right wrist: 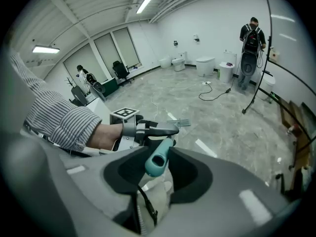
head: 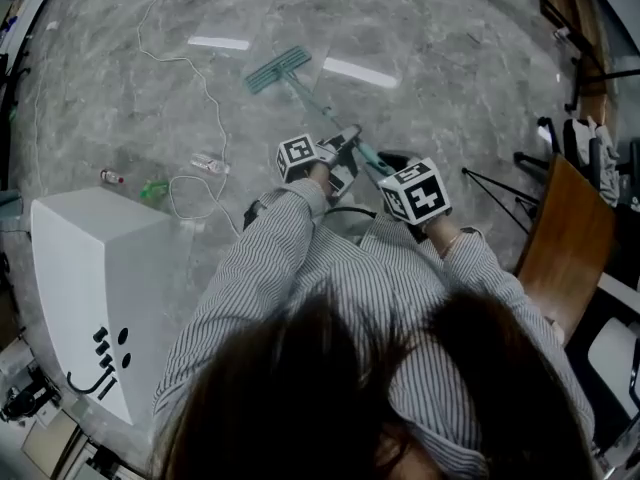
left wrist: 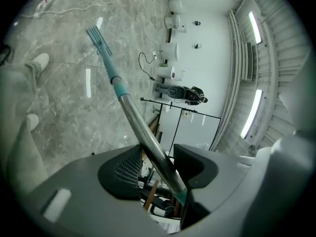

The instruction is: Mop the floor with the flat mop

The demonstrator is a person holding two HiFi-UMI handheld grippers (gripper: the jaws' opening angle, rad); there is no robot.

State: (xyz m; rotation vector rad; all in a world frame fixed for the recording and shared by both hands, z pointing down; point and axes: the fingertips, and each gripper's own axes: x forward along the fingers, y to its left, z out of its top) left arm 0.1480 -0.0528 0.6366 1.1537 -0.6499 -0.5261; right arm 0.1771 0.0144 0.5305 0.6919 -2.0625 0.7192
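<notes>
We hold the flat mop (head: 300,88) with both tools. Its teal head (head: 277,69) lies flat on the grey marble floor (head: 450,78), far from us and a little to the left. Its handle (left wrist: 140,127) slopes back from the head toward our body.

The left gripper (left wrist: 157,166) is clenched on the metal part of the handle, which passes between its two dark pads and touches both. In its view the handle runs up and left to the teal collar and on to the head on the floor. A white shoe (left wrist: 38,61) shows at the left edge.

The right gripper (right wrist: 159,168) grasps the teal top end of the handle, which sits between its pads with the open tip facing the camera. This gripper is nearer to our body than the left one, and both marker cubes sit close together above our striped sleeves (head: 270,258).

A white box (head: 95,278) stands at the near left. Beyond it, a white cable (head: 205,93) winds across the floor, with a small bottle (head: 210,164) and a green scrap (head: 153,190) beside it. A brown wooden panel (head: 565,238) leans at the right.

In the right gripper view, a person (right wrist: 251,36) stands at the far wall near some toilets (right wrist: 205,64).
</notes>
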